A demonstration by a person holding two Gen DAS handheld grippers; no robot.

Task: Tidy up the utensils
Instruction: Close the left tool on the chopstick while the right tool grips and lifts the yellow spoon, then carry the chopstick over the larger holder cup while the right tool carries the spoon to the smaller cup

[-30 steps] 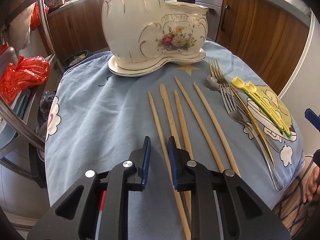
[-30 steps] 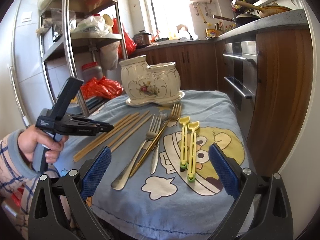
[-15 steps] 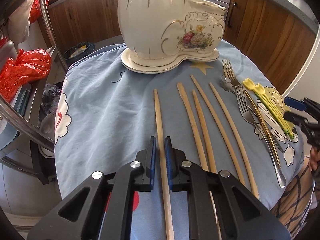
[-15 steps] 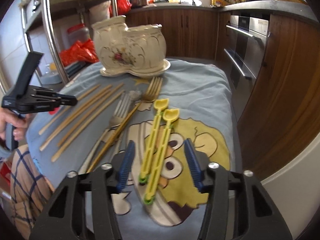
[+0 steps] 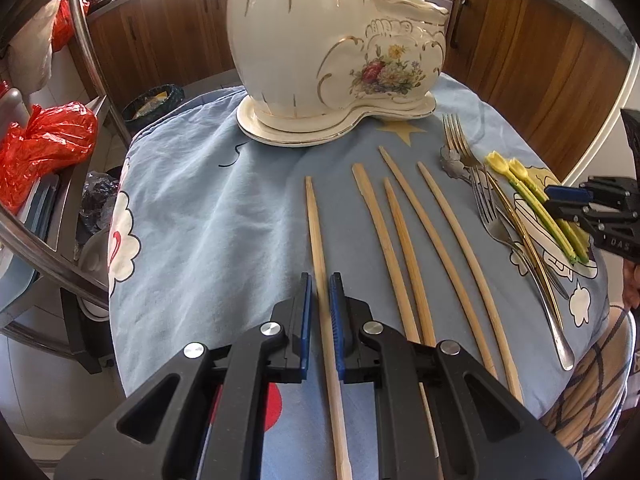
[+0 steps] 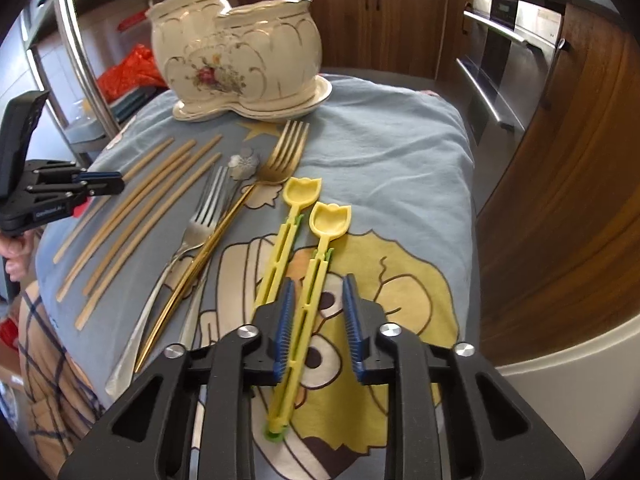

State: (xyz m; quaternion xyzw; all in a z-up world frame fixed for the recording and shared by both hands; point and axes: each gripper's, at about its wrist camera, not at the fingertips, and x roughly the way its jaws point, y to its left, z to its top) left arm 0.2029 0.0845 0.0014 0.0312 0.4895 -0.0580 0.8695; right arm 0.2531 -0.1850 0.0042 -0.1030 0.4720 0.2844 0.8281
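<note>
Here the right tongs [image 6: 318, 322] are closing around a yellow spoon [image 6: 308, 300].

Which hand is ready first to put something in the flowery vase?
Left. The left gripper has its jaws pinched on a long bamboo chopstick, while the right gripper's jaws are closing around a yellow plastic tulip-shaped spoon.

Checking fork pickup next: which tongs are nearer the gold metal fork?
Right. The right tongs straddle a yellow plastic spoon beside the gold metal fork; the left tongs sit across the chopsticks.
</note>
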